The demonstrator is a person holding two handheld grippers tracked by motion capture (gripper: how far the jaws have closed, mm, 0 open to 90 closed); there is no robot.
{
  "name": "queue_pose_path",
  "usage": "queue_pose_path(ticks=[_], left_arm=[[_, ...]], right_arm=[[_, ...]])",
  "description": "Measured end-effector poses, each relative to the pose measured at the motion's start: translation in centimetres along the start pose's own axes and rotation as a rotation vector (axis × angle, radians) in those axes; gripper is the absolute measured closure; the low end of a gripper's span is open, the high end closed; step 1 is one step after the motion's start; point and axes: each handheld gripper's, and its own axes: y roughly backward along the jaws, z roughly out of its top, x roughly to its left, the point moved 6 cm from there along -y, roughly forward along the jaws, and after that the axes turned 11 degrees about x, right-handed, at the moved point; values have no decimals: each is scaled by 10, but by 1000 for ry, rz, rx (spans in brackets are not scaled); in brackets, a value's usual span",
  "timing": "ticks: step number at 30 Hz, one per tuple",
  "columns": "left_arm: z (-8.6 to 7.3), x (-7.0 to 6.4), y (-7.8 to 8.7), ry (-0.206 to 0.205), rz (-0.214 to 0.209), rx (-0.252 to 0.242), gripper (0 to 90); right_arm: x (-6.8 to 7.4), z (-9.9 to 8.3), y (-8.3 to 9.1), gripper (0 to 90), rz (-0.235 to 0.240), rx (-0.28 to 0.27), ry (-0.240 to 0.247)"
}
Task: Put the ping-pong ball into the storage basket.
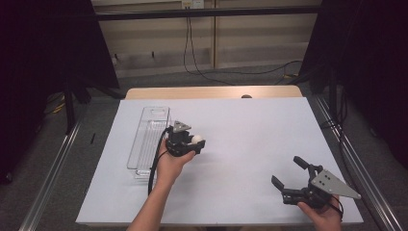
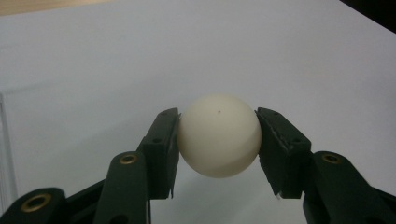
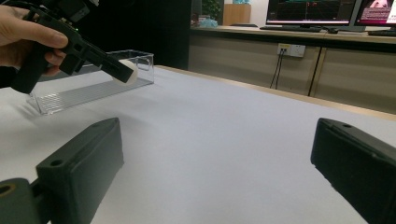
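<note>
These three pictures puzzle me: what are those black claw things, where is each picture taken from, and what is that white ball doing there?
There is no machine arm here. A person holds a hand tool in each hand, each with two black jaws that pinch. The wide picture comes from a camera above the table, which has a white cover. The other two come from small cameras riding on the tools, looking along their jaws.

The left gripper is shut on a white ball, one jaw on each side of it, raised off the table. Beside that hand lies a long clear plastic tray. The right gripper is open and holds nothing; its view shows the other hand and ball farther off.
</note>
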Motion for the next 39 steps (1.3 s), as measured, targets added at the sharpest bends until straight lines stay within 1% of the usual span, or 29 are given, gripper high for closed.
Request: queue_pose_path(ticks=[1, 2, 5, 6, 8, 9, 10, 11, 12, 13, 15, 17, 18, 19, 23, 25, 26, 28, 29, 30, 32, 33, 36, 37, 38, 39], left_arm=[[0, 0, 1, -1, 2, 4, 511], [1, 0, 1, 4, 6, -4, 511], [1, -2, 1, 17, -4, -13, 511], [1, 0, 2, -1, 0, -1, 511], [2, 0, 3, 8, -4, -12, 511], [2, 0, 4, 6, -5, -8, 511], [1, 2, 4, -4, 1, -3, 511], [2, 1, 4, 8, -7, -8, 511], [1, 2, 5, 2, -1, -4, 511], [2, 2, 5, 10, -1, -8, 511], [2, 3, 6, 9, -1, -7, 511], [1, 3, 6, -1, 0, 3, 511], [1, 3, 6, -1, -1, 3, 511], [2, 2, 5, 10, -6, -8, 511], [2, 4, 8, -6, 1, 3, 511], [3, 5, 9, 0, 2, 1, 511], [3, 4, 9, 11, 1, -8, 511], [3, 6, 11, -11, 11, 6, 511], [4, 6, 11, 7, 7, -8, 511], [4, 7, 13, -9, 9, 4, 511], [5, 7, 14, 8, 5, -12, 511], [5, 8, 15, -8, 9, -1, 511], [7, 9, 17, 10, 6, -15, 511], [6, 10, 18, 0, 10, -9, 511], [7, 9, 18, 7, 5, -13, 511], [6, 11, 19, -8, 10, -2, 511]], right_arm=[[-1, 0, 1, 19, -4, 1, -14], [-1, 0, 0, 19, -3, -6, -21], [0, 0, 0, 19, -2, 2, -13], [1, 1, 0, 19, 1, -4, -13], [1, 1, 0, 19, 3, -2, -5], [0, 1, 0, 19, 1, -4, -2], [0, 0, 0, 19, -3, -1, -12], [0, 0, 0, 19, 1, 2, -15], [-1, -1, 0, 19, 1, 3, -19], [-1, 0, 1, 19, -2, -1, -14], [-2, 0, 1, 19, -2, -2, -11], [-2, 0, 1, 19, -2, 1, -13], [-3, 0, 1, 19, -11, -3, -15], [-2, 0, 1, 19, -10, -1, -15], [-3, 0, 1, 19, -14, -1, -20], [-3, -1, 1, 19, -13, 0, -22], [-3, -1, 0, 19, -12, 0, -18], [-3, -1, 0, 19, -12, 3, -19], [-3, -1, 0, 19, -11, 4, -22], [-3, -1, 0, 19, -10, 4, -22], [-3, -2, 0, 19, -4, 7, -20], [-3, -2, 0, 19, -2, 9, -19], [-4, -2, -1, 19, -9, 7, -22], [-4, -2, -1, 19, -10, 7, -24], [-4, -2, -1, 19, -11, 5, -28], [-4, -2, -1, 19, -12, 5, -29]])
